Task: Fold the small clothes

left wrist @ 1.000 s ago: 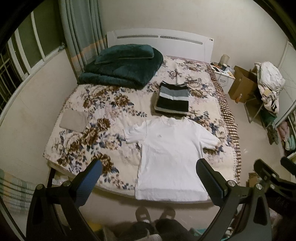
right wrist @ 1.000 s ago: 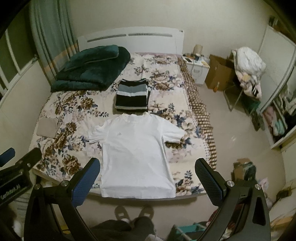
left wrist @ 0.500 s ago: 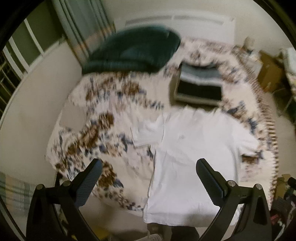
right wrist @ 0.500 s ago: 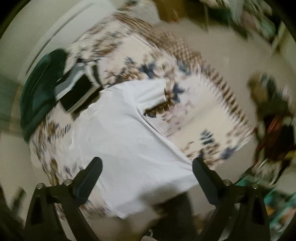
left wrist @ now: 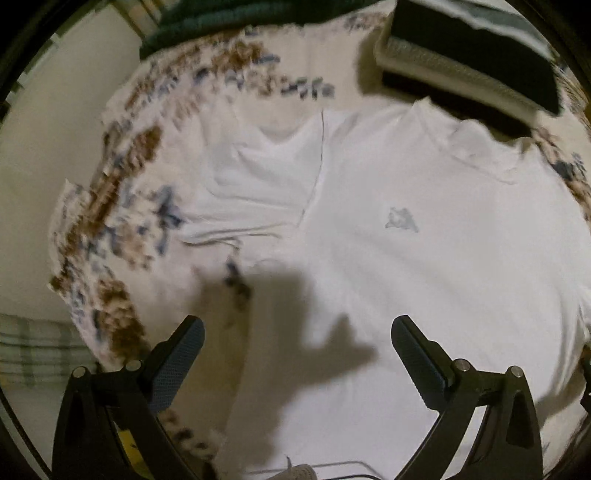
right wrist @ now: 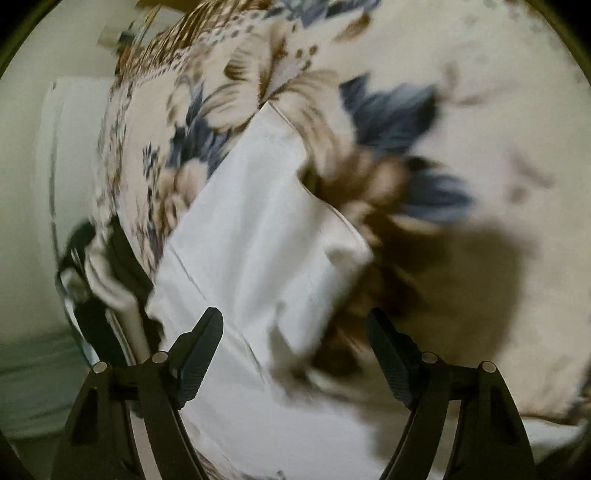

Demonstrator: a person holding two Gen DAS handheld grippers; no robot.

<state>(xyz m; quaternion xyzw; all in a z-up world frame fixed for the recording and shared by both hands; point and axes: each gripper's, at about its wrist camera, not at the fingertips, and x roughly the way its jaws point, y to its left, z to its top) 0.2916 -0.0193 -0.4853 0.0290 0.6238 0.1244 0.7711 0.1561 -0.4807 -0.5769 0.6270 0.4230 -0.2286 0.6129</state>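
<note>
A white T-shirt [left wrist: 424, 258] lies flat, front up, on the floral bedspread [left wrist: 122, 221]. My left gripper [left wrist: 297, 339] is open and empty, hovering low over the shirt's left side below its left sleeve [left wrist: 266, 177]. My right gripper [right wrist: 295, 336] is open and empty, close above the shirt's right sleeve [right wrist: 258, 229], which lies spread on the bedspread [right wrist: 480, 110]. Both views are motion-blurred.
A folded black, grey and white striped garment [left wrist: 472, 62] lies beyond the shirt's collar and also shows in the right wrist view [right wrist: 107, 288]. A dark green blanket [left wrist: 229, 14] lies at the head of the bed. The bed's left edge [left wrist: 74, 266] is near.
Both grippers have dropped from high above the bed's foot to just over the shirt, the left toward the left sleeve, the right swinging over the right sleeve. Both stay open.
</note>
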